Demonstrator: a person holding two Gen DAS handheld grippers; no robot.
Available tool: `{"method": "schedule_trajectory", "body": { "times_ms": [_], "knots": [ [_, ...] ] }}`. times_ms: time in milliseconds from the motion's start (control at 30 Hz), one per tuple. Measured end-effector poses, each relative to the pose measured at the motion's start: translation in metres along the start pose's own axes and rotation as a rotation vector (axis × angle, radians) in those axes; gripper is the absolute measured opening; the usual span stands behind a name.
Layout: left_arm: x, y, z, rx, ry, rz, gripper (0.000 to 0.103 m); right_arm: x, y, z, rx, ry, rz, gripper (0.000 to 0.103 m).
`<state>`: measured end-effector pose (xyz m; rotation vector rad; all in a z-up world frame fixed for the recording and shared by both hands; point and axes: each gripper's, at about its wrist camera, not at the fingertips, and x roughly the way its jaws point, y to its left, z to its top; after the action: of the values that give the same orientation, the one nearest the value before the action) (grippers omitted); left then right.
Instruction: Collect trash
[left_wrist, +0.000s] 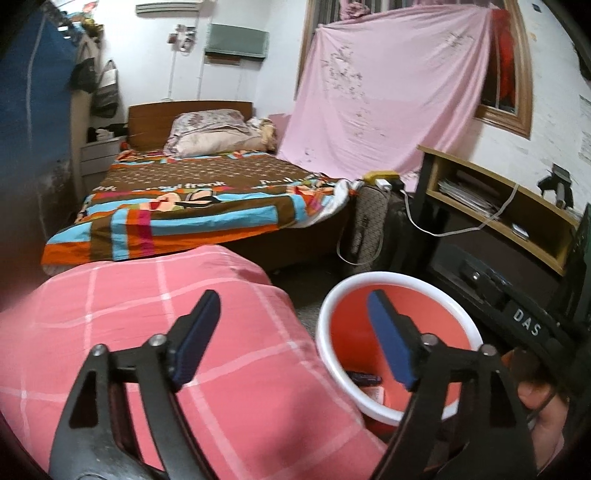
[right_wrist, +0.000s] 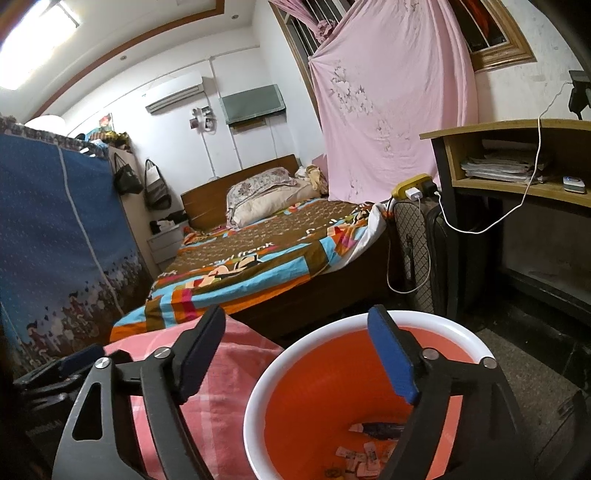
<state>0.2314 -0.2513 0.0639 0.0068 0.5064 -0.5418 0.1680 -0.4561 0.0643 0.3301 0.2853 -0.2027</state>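
Note:
An orange bin with a white rim (left_wrist: 334, 363) (right_wrist: 255, 402) stands on the floor beside a pink checked cloth (left_wrist: 147, 332) (right_wrist: 236, 362). Dark and paper trash scraps (right_wrist: 369, 443) lie at its bottom; they also show in the left wrist view (left_wrist: 369, 384). My left gripper (left_wrist: 295, 314) is open and empty, its left finger over the pink cloth and its right finger over the bin. My right gripper (right_wrist: 297, 328) is open and empty above the bin's left rim. The right gripper's body (left_wrist: 524, 325) shows beside the bin in the left wrist view.
A bed with a colourful blanket (left_wrist: 199, 199) (right_wrist: 258, 258) lies behind. A suitcase (left_wrist: 373, 221) (right_wrist: 417, 243) with chargers on top and a wooden desk (left_wrist: 498, 199) (right_wrist: 517, 166) stand at right. A blue fabric wardrobe (right_wrist: 55, 240) stands at left.

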Motion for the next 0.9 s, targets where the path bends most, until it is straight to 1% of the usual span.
{"method": "schedule_trajectory", "body": {
  "times_ms": [33,67,100,167,200,267,700,900],
  "knots": [
    [-0.002,0.003,0.0,-0.007,-0.007,0.012,0.072,0.0,0.001,0.0,-0.003,0.0,-0.002,0.086],
    [-0.003,0.006,-0.001,-0.014,-0.013,0.026,0.076,0.001,0.002,-0.001,-0.007,-0.001,-0.003,0.088],
    [-0.004,0.008,-0.001,-0.018,-0.015,0.031,0.083,0.001,0.002,-0.001,-0.01,-0.002,-0.003,0.092],
    [-0.008,0.013,-0.002,-0.033,-0.033,0.054,0.09,0.0,0.005,-0.003,-0.015,-0.008,0.0,0.101],
    [-0.012,0.016,-0.003,-0.041,-0.052,0.071,0.091,-0.001,0.007,-0.004,-0.017,-0.01,0.003,0.103],
    [-0.016,0.02,-0.004,-0.051,-0.064,0.085,0.091,-0.002,0.009,-0.004,-0.022,-0.016,0.014,0.103],
    [-0.042,0.054,-0.022,-0.125,-0.093,0.175,0.091,-0.015,0.039,-0.015,-0.109,-0.062,0.056,0.103],
    [-0.065,0.066,-0.034,-0.133,-0.139,0.245,0.091,-0.024,0.054,-0.022,-0.142,-0.091,0.076,0.103]
  ]
}}
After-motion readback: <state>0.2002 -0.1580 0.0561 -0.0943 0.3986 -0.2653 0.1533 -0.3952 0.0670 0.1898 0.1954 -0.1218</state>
